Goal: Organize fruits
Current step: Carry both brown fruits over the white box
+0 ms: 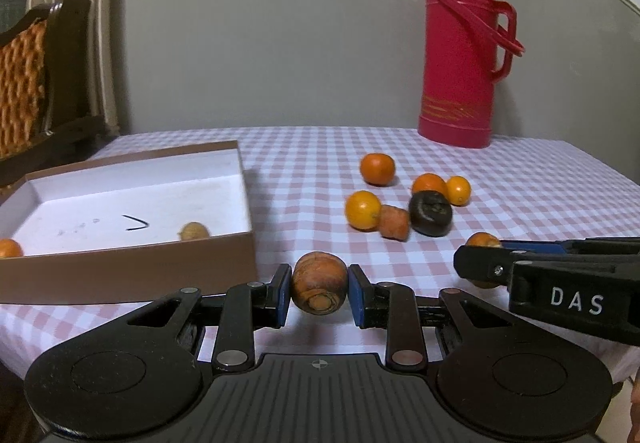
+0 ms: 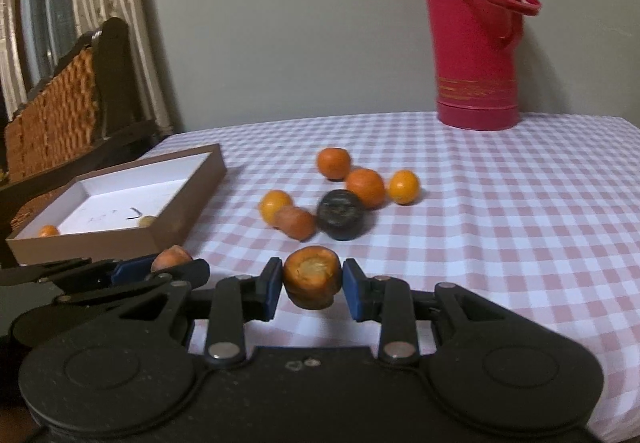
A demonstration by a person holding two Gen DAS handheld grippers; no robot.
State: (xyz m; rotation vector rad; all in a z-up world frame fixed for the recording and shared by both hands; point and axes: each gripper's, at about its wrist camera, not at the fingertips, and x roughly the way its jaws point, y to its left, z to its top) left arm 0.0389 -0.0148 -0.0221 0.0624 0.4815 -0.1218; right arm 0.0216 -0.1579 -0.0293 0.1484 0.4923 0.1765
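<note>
My left gripper is shut on a brownish-orange carrot chunk, held just right of the brown box. My right gripper is shut on another carrot chunk above the checked cloth. Each gripper shows in the other's view: the right one and the left one. The box holds an orange fruit and a pale piece. Loose on the cloth lie several orange fruits, a carrot piece and a dark fruit.
A tall red thermos stands at the back of the table by the grey wall. A dark wooden chair with woven back stands to the left, beyond the table edge. Striped curtains hang behind it.
</note>
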